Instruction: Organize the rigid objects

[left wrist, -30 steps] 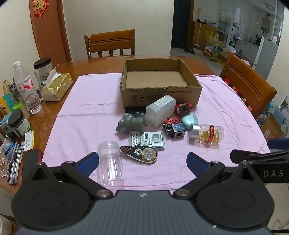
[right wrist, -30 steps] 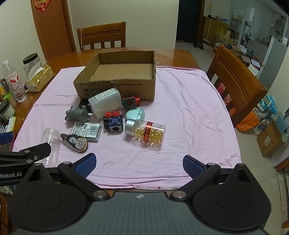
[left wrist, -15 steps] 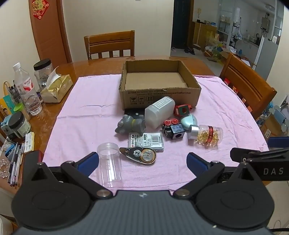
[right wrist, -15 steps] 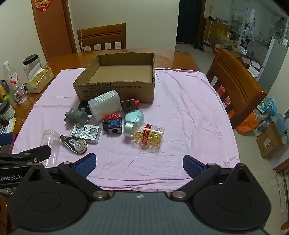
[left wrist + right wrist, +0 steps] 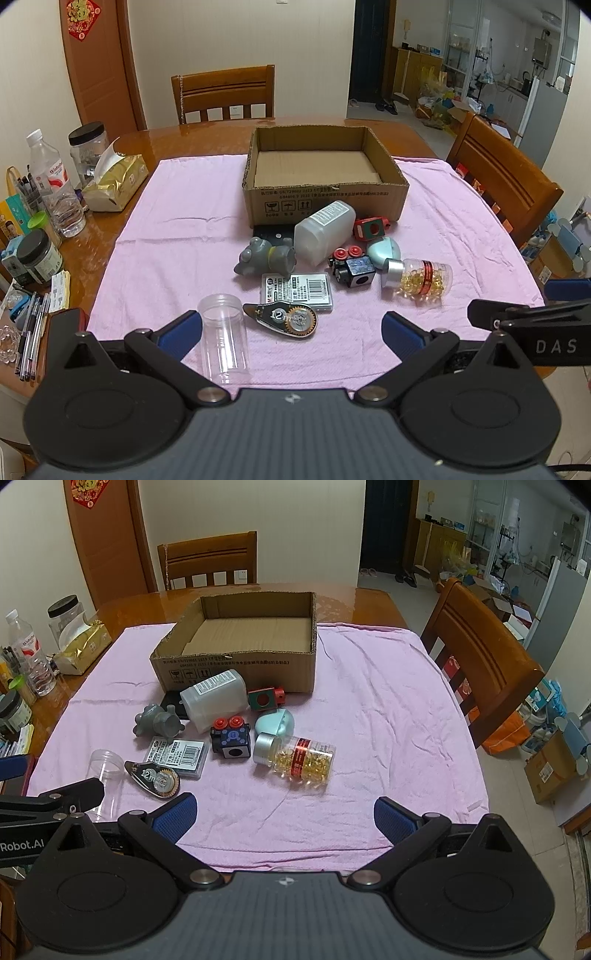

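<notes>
An empty cardboard box (image 5: 325, 199) (image 5: 236, 672) stands on the pink cloth. In front of it lie a white plastic bottle (image 5: 325, 232), a grey toy (image 5: 264, 256), a red-and-green block (image 5: 371, 228), a black-and-blue cube (image 5: 352, 267), a teal case (image 5: 384, 249), a capsule bottle (image 5: 419, 277) (image 5: 295, 757), a flat clear case (image 5: 297, 290), a correction tape (image 5: 286, 319) and a clear jar (image 5: 223, 336). My left gripper (image 5: 291, 334) is open and empty at the near edge, by the clear jar. My right gripper (image 5: 284, 814) is open and empty, short of the capsule bottle.
The cloth (image 5: 177, 229) covers a wooden table (image 5: 155, 140). On its left side stand a water bottle (image 5: 51, 184), jars (image 5: 86, 147), a tissue pack (image 5: 114, 181) and pens (image 5: 31, 332). Chairs stand behind (image 5: 223, 94) and to the right (image 5: 506, 181).
Both grippers have drawn slightly back from the table; the objects look a little farther away. Nothing on the cloth has moved.
</notes>
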Demonstrator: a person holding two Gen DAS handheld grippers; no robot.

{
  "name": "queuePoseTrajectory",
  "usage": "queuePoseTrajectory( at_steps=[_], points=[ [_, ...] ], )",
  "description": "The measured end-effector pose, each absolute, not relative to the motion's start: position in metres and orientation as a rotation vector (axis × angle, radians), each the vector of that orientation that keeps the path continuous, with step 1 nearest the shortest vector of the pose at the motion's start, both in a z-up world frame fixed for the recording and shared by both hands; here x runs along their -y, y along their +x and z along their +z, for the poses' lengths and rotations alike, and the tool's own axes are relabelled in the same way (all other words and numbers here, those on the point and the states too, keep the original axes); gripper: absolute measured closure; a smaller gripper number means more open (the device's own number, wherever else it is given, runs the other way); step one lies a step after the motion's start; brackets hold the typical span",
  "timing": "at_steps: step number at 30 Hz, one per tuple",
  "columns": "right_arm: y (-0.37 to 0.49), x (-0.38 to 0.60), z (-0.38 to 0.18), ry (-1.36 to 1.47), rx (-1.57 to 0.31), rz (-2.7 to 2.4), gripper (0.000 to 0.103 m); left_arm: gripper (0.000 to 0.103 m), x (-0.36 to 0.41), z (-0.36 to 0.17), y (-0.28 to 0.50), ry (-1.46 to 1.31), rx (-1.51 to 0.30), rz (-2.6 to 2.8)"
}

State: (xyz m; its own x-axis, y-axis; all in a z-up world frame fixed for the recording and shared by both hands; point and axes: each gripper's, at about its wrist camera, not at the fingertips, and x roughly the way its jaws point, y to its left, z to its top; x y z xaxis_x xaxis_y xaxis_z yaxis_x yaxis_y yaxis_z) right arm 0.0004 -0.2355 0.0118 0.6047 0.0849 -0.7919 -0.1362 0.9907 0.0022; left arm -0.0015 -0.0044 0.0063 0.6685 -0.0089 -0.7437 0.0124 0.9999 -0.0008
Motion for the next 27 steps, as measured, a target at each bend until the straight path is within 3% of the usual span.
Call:
queuePoseTrajectory(
  at_steps=[27],
  points=[
    [-0.0007,0.2355,0.0138,-0.064,-0.901,0.129,0.0,0.001,0.0054,0.0098,-0.0032,0.0,-0.83,-0.014]
  ],
)
